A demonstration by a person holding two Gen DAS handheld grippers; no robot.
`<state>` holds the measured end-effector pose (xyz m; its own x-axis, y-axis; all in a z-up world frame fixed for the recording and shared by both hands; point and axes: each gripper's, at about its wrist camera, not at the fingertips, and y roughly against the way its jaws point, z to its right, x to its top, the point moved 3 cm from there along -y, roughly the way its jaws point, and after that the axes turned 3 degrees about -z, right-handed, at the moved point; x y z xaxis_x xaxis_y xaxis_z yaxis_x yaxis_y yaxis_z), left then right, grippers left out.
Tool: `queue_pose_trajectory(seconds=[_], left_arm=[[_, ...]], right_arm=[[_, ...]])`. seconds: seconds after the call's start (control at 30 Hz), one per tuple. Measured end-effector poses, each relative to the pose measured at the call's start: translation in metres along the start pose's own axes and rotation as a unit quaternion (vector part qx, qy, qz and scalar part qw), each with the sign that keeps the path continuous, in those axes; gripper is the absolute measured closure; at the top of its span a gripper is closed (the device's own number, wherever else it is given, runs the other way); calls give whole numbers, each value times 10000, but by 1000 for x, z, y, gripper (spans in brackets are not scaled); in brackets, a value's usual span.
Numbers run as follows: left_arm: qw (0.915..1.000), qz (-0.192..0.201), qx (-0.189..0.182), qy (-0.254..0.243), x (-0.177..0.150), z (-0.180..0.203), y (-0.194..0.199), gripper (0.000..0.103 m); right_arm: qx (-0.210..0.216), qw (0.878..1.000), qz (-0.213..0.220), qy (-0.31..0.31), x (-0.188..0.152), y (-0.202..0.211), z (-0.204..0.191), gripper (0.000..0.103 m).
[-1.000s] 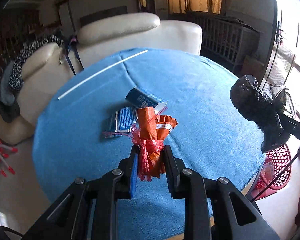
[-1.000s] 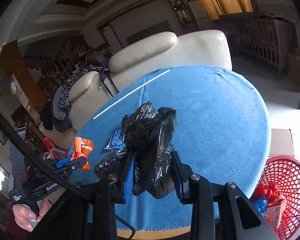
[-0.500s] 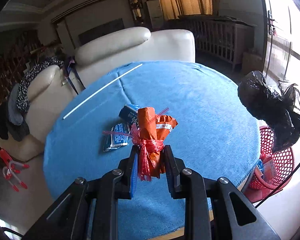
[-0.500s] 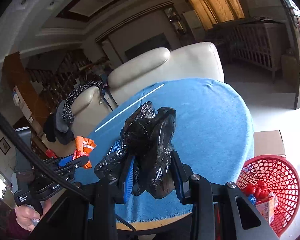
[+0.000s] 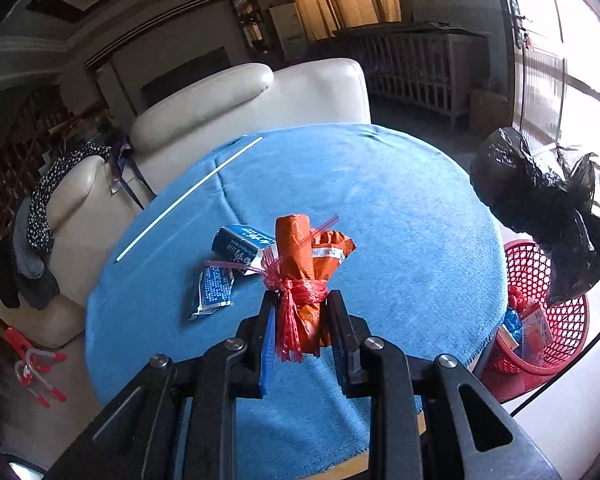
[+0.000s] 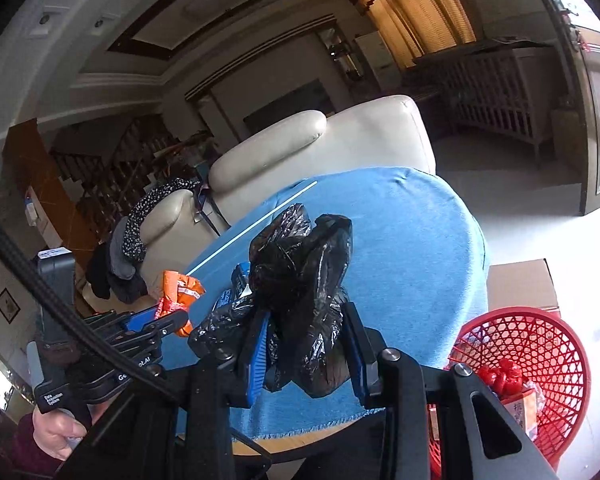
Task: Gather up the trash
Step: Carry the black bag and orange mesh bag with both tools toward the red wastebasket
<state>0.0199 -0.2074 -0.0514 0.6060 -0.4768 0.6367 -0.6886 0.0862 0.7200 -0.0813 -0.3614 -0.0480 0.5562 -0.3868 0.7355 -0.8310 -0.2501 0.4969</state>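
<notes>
Two blue packets (image 5: 228, 268) left of the basket (image 5: 548, 320) lie uncollected on the table (image 5: 400, 220); left gripper (image 5: 302, 320) clamps an orange wrapper (image 5: 304, 264), right gripper (image 6: 306, 350) clamps a black bag (image 6: 300, 280) near the part-filled basket.

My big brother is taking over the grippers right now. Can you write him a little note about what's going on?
Left gripper: shut on the orange wrapper bundle, held above the table.
Right gripper: shut on the black plastic bag, near the red basket.
Done: some trash already lies in the basket.
Left: drop both held pieces into the basket, then fetch the blue packets and the white stick from the table.
</notes>
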Motion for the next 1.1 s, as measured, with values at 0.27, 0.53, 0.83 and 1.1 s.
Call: queue_pose_trajectory(seconds=[0.27,0.53,0.83,1.1], left_arm=[[10000,22,19,-90,1,9,1,77],[9999,58,24,-124,0,11,3,77],[9998,60,-1,-169,0,13,2,77],[9998,79,-10,-208,1,15,2,77]], right_arm=[[-30,10000,65,-69,-2,8,6,67],[-39,9999,84,-76,-4,11,6,67],[-52,9999,89,-129,-5,14,12,67],[-41,9998,126,-117,-3,17,10,67]])
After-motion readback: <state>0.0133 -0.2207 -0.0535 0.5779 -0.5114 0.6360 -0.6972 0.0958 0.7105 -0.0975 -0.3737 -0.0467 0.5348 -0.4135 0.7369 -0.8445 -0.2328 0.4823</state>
